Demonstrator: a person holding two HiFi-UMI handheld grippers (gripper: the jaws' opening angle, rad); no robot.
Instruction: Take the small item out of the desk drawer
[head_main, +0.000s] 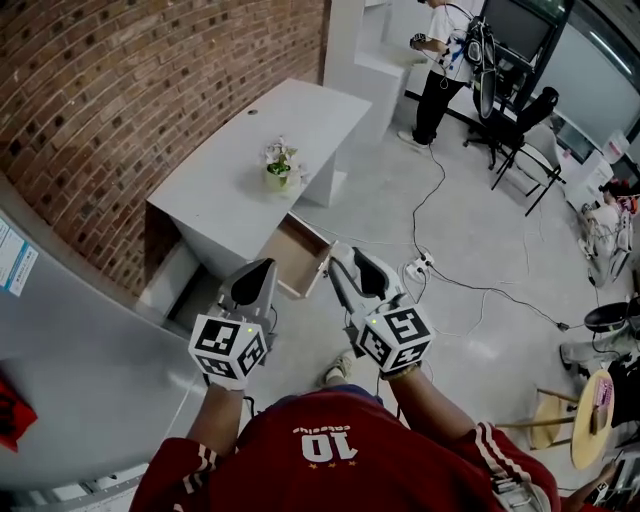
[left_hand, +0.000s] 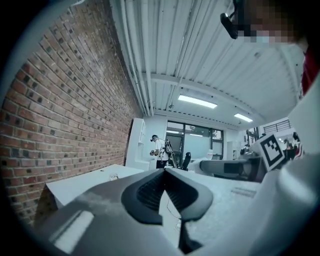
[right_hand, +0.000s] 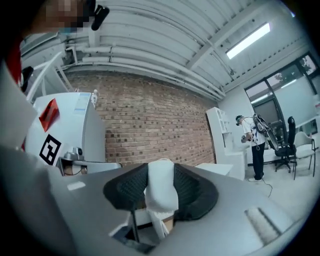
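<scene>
Right gripper (right_hand: 161, 172): jaws stand fairly wide and are clamped on the item (right_hand: 161, 192), a small white piece pinched between the two dark ribbed pads. It fills the gap from pad to pad and sticks out a little above them. What the item is made of cannot be told.

Left gripper (left_hand: 164, 171): jaws closed, pad tips meeting, nothing between them.

Head view: both grippers are held side by side at lower centre of the frame, left gripper (head_main: 266, 264) and right gripper (head_main: 348, 258), each in one hand of the person in a red shirt. Both point up-frame toward the desk (head_main: 260, 150).

Item location: out of the drawer (head_main: 297, 258), in the right gripper, over the floor just right of the drawer's front. It is hard to make out in the head view.

Drawer: pulled open, sticking out of the desk's near end at centre frame. Its brown inside shows; contents cannot be told.

Desk: white, running along the brick wall (head_main: 130, 90) at upper left. A small potted plant (head_main: 279, 165) stands on it near the drawer end.

Background: a second person (head_main: 440, 60) stands at upper right. Cables (head_main: 480, 290) trail across the floor at right of centre.
</scene>
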